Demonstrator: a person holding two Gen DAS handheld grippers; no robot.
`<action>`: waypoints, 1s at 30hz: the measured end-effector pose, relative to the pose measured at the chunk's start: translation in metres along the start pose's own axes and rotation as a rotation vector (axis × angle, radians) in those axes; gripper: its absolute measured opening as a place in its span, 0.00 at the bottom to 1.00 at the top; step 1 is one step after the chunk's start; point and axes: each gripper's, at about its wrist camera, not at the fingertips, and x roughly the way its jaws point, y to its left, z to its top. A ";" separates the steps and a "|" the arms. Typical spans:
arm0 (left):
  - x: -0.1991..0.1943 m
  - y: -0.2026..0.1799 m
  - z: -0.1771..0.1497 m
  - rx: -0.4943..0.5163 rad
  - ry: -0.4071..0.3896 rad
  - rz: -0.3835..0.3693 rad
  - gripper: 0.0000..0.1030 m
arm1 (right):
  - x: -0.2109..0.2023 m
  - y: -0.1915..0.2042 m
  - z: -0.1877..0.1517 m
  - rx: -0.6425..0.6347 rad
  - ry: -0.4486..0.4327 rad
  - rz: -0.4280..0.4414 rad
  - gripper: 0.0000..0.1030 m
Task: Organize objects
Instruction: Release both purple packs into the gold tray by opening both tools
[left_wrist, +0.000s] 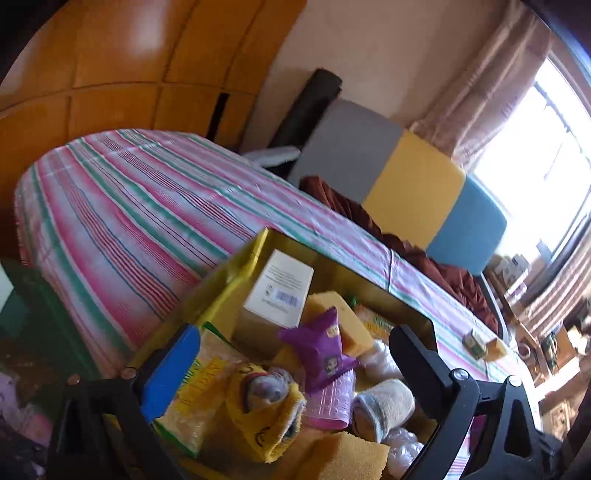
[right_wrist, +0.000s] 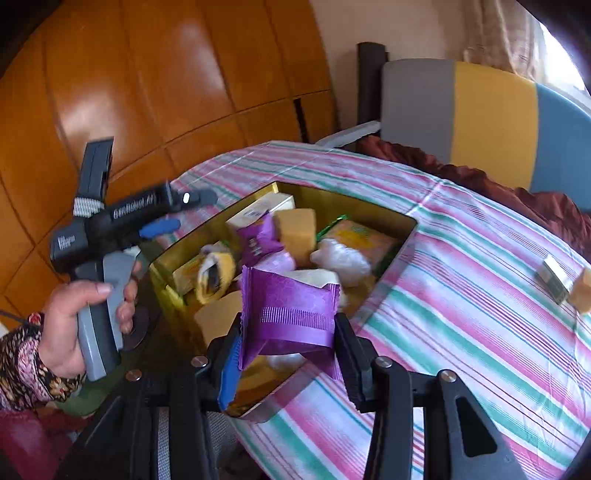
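A gold tin stands on the striped tablecloth, full of small goods: a white box, yellow sponges, a purple packet, a yellow cloth, a pink cup and a rolled sock. Just above the tin's near end hangs my left gripper, jaws wide open, gripping nothing. My right gripper is shut on a second purple packet, held over the tin's near edge.
A small box and a sponge piece lie on the cloth to the right. A chair with grey, yellow and blue back stands behind the table, brown cloth on it. A wooden wardrobe fills the left. A hand holds the left gripper.
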 end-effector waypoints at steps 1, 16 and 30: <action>-0.004 0.001 0.001 -0.002 -0.012 0.007 1.00 | 0.003 0.006 -0.001 -0.015 0.012 0.006 0.44; -0.014 0.013 -0.009 -0.051 0.025 0.009 1.00 | 0.038 0.039 -0.014 -0.134 0.167 0.021 0.46; -0.012 -0.008 -0.021 -0.003 0.056 -0.004 1.00 | 0.034 0.027 -0.014 -0.097 0.141 -0.012 0.46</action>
